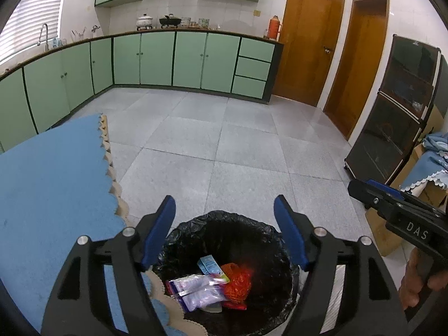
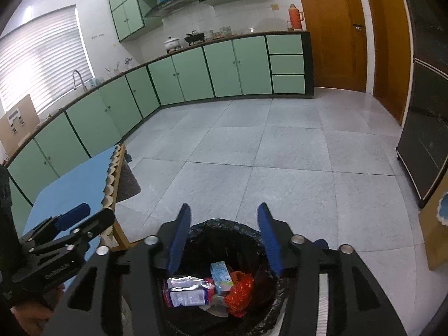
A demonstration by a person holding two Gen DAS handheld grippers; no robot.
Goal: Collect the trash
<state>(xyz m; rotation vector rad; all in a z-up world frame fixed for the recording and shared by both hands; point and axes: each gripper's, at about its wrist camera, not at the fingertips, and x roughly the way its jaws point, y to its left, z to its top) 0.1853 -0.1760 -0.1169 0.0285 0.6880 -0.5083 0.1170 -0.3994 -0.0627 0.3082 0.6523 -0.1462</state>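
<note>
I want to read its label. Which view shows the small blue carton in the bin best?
The right wrist view: the blue carton stands upright, front face clear. In the left wrist view the blue carton is smaller and partly covered by other trash.

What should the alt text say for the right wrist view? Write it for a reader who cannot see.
The right hand-held gripper hangs open and empty over a black-lined trash bin holding a red net bag, small carton and plastic packets. Behind it lie grey floor tiles and green cabinets.
</note>
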